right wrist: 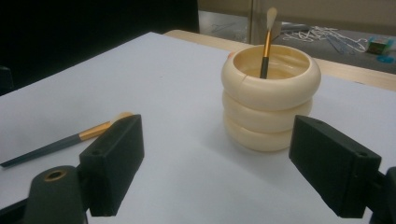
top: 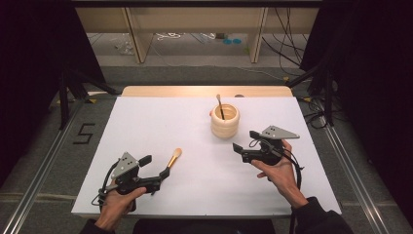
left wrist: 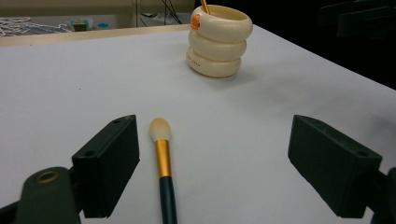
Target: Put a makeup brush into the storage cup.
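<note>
Brush [left wrist: 163, 163] with a dark handle, gold ferrule and pale bristles lies flat on the white table [top: 146, 126], between the spread jaws of the left gripper [left wrist: 212, 154], nearer the left jaw and touching neither. In the high view that brush [top: 173, 158] points away from the gripper's tips. The right gripper [right wrist: 219, 163] hovers just beside the cream ringed holder [right wrist: 271, 100], jaws wide apart and gripping nothing. A second brush [right wrist: 267, 42] stands tilted inside the holder, bristles up. An orange tab on the holder's rim [left wrist: 195, 21] carries no readable writing. On the floor left of the table, a black mark reads "5" [top: 84, 133].
</note>
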{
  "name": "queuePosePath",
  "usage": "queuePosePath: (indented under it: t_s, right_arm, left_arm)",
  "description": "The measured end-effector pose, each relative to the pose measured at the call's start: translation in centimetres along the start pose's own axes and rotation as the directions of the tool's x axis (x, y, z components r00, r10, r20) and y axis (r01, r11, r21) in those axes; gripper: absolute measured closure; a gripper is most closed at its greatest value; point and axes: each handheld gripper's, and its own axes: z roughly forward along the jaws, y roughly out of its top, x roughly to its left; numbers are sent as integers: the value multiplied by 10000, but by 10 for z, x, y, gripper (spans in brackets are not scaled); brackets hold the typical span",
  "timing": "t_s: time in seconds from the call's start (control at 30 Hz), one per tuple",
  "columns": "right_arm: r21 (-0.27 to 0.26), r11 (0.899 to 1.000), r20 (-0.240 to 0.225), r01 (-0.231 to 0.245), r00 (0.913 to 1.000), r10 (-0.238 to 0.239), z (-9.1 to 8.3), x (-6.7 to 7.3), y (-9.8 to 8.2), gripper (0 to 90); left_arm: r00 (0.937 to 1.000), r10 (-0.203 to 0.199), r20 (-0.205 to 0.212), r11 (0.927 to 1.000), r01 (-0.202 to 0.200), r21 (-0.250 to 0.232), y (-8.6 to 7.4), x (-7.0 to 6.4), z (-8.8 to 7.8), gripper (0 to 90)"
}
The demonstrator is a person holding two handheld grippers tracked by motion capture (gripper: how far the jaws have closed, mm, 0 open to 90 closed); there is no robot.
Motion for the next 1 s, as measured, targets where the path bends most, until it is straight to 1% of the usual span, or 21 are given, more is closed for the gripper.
queuePosePath:
  t_s: [0.03,0.07,0.1,0.17,0.23,0.27,0.33,0.37,0.4,0.47,0.5,0.53,0.6,0.63,0.67,0.77,0.8,0.83,0.87,0.93,1.0]
  right_arm:
    - [16,10000,-16,-97,10000,97,-1,1,-1,182]
    - [62,10000,-11,-19,10000,19,-2,1,-2,176]
    - [73,9999,-106,-74,9999,75,-4,1,-3,174]
    - [65,9999,-118,-80,9999,81,-6,2,-5,170]
    - [-115,9999,-172,-113,9998,111,-7,3,-8,169]
    - [3,10000,-143,-87,9999,87,-9,3,-8,168]
    - [-65,9999,-150,-128,9998,127,-10,4,-10,164]
    - [24,9999,-223,-154,9996,154,-12,5,-11,163]
    - [-107,9998,-248,-165,9996,162,-12,5,-12,163]
    - [10,9999,-179,-144,9997,144,-15,6,-14,163]
    - [40,9998,-251,-206,9995,207,-16,7,-14,163]
    - [-29,9998,-239,-187,9995,186,-16,7,-15,163]
    - [23,9998,-228,-188,9996,188,-18,8,-17,163]
    - [-84,9997,-285,-249,9993,247,-18,8,-18,163]
    - [53,9998,-251,-209,9995,210,-20,8,-18,163]
    - [35,9999,-217,-151,9996,152,-22,9,-20,163]
    - [-99,9996,-299,-249,9992,246,-22,9,-21,163]
    - [-96,9997,-312,-220,9993,217,-23,10,-21,163]
    - [23,9997,-291,-238,9993,238,-24,10,-21,163]
    - [-53,9998,-349,-186,9992,184,-24,12,-24,163]
    - [89,9999,-376,-68,9993,71,-26,13,-24,162]
  left_arm:
    - [10000,-4,-12,10000,4,1,0,0,0,162]
    - [10000,0,-27,10000,0,-7,0,0,0,162]
    - [10000,2,-33,10000,-2,-16,0,0,-1,162]
    - [10000,-6,23,10000,6,-58,0,0,-1,162]
    - [10000,17,-4,10000,-17,-35,0,0,-1,162]
    - [10000,13,-30,10000,-13,-24,0,0,-2,162]
    - [10000,-43,23,10000,44,-85,-1,0,-1,162]
    - [10000,-66,28,9999,66,-88,-1,0,-1,162]
    - [10000,-42,21,10000,42,-82,-1,0,-1,162]
    - [10000,3,25,10000,-2,-69,-1,0,-1,162]
    - [10000,2,22,10000,-2,-71,-1,0,-1,162]
    - [10000,29,-62,10000,-29,-5,0,0,-2,162]
    - [10000,27,-53,10000,-27,-19,0,0,-2,162]
    - [10000,6,-59,10000,-6,-18,-1,0,-2,162]
    - [10000,1,-61,10000,-2,-23,-1,0,-2,162]
    - [10000,17,-57,10000,-17,-13,-1,0,-2,162]
    - [10000,18,-58,10000,-18,-13,-1,0,-2,162]
    - [10000,19,-59,10000,-19,-11,-1,0,-2,162]
    - [10000,10,-65,10000,-10,-14,-1,0,-2,162]
    - [10000,7,-67,10000,-7,-19,-1,0,-2,162]
    - [10000,14,-76,10000,-14,-10,-1,0,-2,162]
